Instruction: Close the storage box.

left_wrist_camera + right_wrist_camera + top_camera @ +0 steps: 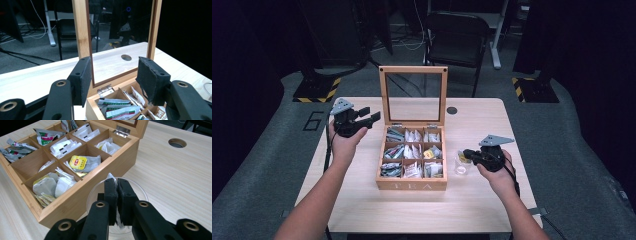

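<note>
A wooden tea box (411, 184) stands mid-table, its glass lid (413, 95) upright. Its compartments hold paper tea bags, one with a yellow tag (78, 162). My left gripper (371, 116) is open in the air just left of the lid; in the left gripper view the gripper (114, 65) frames the lid post (81, 27) and the back compartments. My right gripper (466, 154) hovers over a clear glass cup (460, 166) right of the box. In the right gripper view the gripper (117, 183) is shut on a white tea bag (110, 176) above the cup's rim (141, 188).
A round cable hole (452, 110) sits in the table behind the box, also seen as a hole (177, 143) in the right gripper view. A black chair (457, 35) stands beyond the far edge. Bare tabletop (422, 210) lies in front of the box.
</note>
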### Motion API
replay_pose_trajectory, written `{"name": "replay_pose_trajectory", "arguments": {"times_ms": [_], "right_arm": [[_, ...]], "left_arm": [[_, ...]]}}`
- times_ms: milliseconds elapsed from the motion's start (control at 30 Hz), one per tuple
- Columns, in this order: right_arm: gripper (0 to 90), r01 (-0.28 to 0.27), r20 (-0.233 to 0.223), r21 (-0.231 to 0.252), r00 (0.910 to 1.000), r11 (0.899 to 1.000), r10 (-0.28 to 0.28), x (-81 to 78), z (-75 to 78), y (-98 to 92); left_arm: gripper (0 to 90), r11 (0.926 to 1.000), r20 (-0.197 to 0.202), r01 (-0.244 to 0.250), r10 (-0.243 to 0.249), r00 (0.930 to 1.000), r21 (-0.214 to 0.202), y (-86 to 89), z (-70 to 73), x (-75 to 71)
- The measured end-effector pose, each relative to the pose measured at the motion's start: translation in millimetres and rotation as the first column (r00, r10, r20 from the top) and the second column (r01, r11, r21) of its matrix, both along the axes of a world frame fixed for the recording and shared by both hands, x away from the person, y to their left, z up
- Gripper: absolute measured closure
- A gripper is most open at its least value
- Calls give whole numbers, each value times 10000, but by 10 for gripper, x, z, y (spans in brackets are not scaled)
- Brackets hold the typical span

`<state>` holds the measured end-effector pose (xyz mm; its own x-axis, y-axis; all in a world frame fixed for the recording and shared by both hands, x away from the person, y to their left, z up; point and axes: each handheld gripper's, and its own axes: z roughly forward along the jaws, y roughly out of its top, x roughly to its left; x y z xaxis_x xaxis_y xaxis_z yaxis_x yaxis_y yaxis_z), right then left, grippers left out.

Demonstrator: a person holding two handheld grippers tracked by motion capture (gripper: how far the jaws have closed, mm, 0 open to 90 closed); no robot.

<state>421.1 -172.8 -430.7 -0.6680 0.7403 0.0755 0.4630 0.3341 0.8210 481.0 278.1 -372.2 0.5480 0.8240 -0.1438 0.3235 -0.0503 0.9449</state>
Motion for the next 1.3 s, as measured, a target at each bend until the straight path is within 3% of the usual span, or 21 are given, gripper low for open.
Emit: {"name": "replay_pose_trajectory", "arguments": {"times_ms": [733, 933, 1300], "right_arm": [[813, 10, -280, -197, 9996, 9998, -16, 30, -99, 2], [728, -16, -189, -189, 9998, 9998, 13, 30, -57, 9], [567, -307, 290, -603, 9991, 9977, 325, 84, 129, 172]], "left_arm": [[451, 10000, -22, -41, 41, 10000, -73, 25, -31, -4], [451, 9998, -146, -170, 169, 9998, -89, 65, -90, -2], [456, 9992, -198, -219, 213, 9996, -322, 91, -91, 4]]}}
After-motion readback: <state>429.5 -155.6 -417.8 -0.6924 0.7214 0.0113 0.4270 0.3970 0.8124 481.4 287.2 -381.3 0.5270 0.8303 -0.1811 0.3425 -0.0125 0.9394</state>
